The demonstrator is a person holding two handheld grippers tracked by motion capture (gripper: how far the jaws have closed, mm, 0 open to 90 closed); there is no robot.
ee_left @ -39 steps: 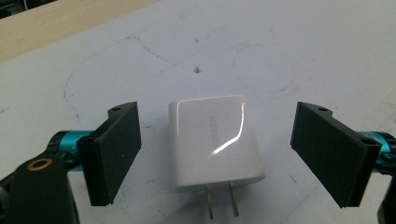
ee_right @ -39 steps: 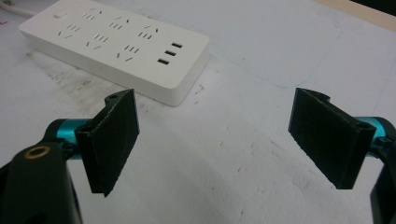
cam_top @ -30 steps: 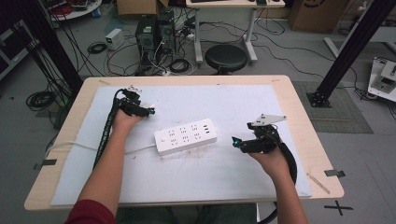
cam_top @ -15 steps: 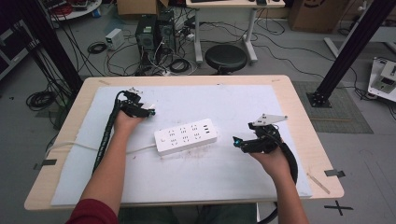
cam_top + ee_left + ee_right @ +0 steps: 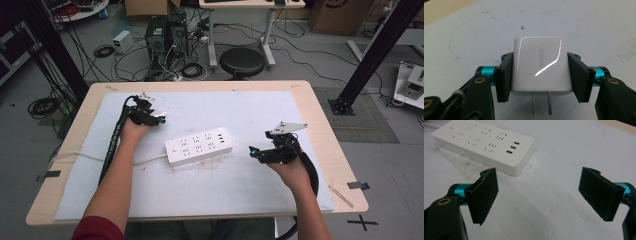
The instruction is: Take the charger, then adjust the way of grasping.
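A white power strip (image 5: 199, 146) lies in the middle of the white mat, also seen at the top left of the right gripper view as the power strip (image 5: 484, 144), with several sockets and three USB ports. My left gripper (image 5: 156, 119) hovers at the mat's far left, shut on a white charger plug (image 5: 540, 66) marked GREEN; its two metal prongs point back toward the camera. My right gripper (image 5: 252, 151) stands open to the right of the strip, its jaws wide apart with nothing between them (image 5: 539, 195).
A white cord (image 5: 75, 156) runs from the strip to the left table edge. The wooden table (image 5: 330, 145) carries the white mat (image 5: 240, 190). Beyond the table stand a black stool (image 5: 242, 62), computer cases and floor cables.
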